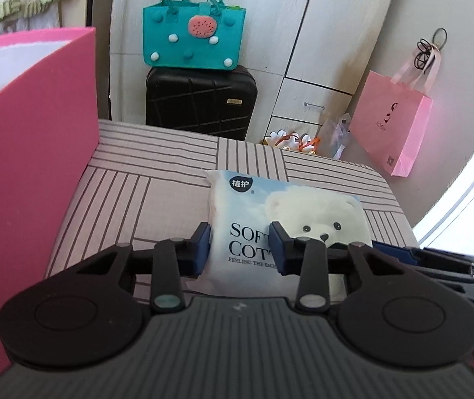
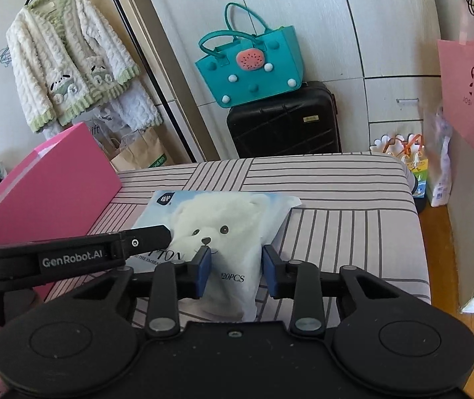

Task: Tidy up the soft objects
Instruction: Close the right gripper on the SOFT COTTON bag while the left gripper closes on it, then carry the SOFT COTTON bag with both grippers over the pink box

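Note:
A white and blue pack of soft cotton tissues (image 1: 303, 206) (image 2: 217, 212), printed with a white bear, lies on the striped bed (image 1: 157, 166) (image 2: 336, 199). My left gripper (image 1: 240, 249) has its blue pads pressed on the pack's near left part, with the printed lettering showing between them. My right gripper (image 2: 237, 272) is shut on the pack's near right corner, which looks squeezed narrow between the pads. From the right wrist view, one of the left gripper's fingers (image 2: 150, 232) reaches in over the pack's left side. The underside of the pack is hidden.
A tall pink box (image 1: 31, 166) (image 2: 54, 179) stands on the bed's left side, close to the left gripper. Beyond the bed's far edge, a teal felt bag (image 1: 193, 36) sits on a black suitcase (image 1: 200, 99). A pink paper bag (image 1: 393, 123) hangs at right.

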`<state>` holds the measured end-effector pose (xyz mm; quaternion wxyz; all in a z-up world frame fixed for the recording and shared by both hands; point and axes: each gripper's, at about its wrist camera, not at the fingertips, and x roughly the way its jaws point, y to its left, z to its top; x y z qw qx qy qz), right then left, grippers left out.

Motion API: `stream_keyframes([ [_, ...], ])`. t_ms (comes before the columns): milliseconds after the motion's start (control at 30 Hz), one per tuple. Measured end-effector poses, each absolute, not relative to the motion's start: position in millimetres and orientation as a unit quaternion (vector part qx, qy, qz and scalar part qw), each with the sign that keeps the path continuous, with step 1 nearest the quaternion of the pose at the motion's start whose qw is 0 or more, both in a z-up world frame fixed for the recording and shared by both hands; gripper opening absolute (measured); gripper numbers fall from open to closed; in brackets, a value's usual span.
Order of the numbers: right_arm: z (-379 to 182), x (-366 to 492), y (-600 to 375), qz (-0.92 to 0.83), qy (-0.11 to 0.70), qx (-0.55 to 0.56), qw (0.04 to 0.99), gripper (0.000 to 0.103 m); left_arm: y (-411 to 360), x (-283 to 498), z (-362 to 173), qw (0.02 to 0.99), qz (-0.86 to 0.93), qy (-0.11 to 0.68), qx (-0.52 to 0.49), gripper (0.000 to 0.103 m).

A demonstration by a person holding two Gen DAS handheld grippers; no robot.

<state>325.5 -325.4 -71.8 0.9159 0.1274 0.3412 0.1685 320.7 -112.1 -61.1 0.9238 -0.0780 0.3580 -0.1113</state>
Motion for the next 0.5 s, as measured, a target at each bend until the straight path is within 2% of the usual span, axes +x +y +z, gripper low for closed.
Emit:
stream_keyframes([
  [500, -40, 259, -315, 0.149, 0.358, 0.070, 0.919, 0.039, -100, 259, -48, 0.910, -0.192, 0.360, -0.080, 0.035],
])
